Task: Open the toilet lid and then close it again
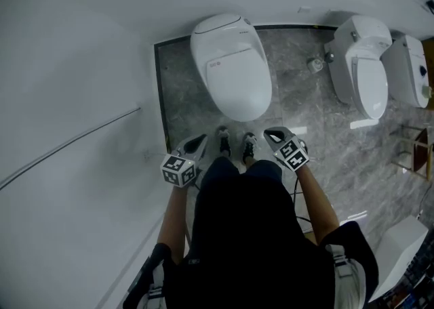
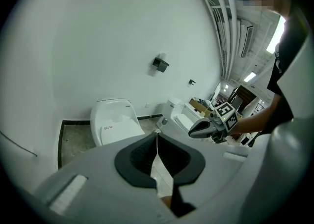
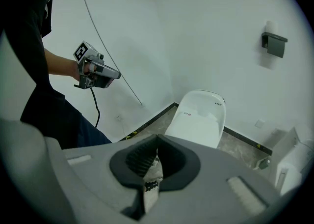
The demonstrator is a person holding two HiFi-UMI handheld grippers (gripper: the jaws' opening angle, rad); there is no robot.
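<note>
A white toilet (image 1: 230, 64) stands against the wall with its lid (image 1: 239, 78) down; it also shows in the left gripper view as the toilet (image 2: 114, 122) and in the right gripper view as the toilet (image 3: 200, 117). My left gripper (image 1: 194, 145) is held short of the bowl's front, at its left, jaws shut with nothing between them. My right gripper (image 1: 274, 138) hangs at the bowl's front right, also shut and empty. Neither touches the toilet. The person's shoes (image 1: 234, 143) stand between the grippers.
A second white toilet (image 1: 363, 74) and a third fixture (image 1: 409, 70) stand at the right. A white wall (image 1: 74, 97) runs along the left. A black wall holder (image 3: 274, 44) hangs above. The floor (image 1: 305, 108) is grey marble tile. A small metal floor fitting (image 1: 314, 65) sits between the toilets.
</note>
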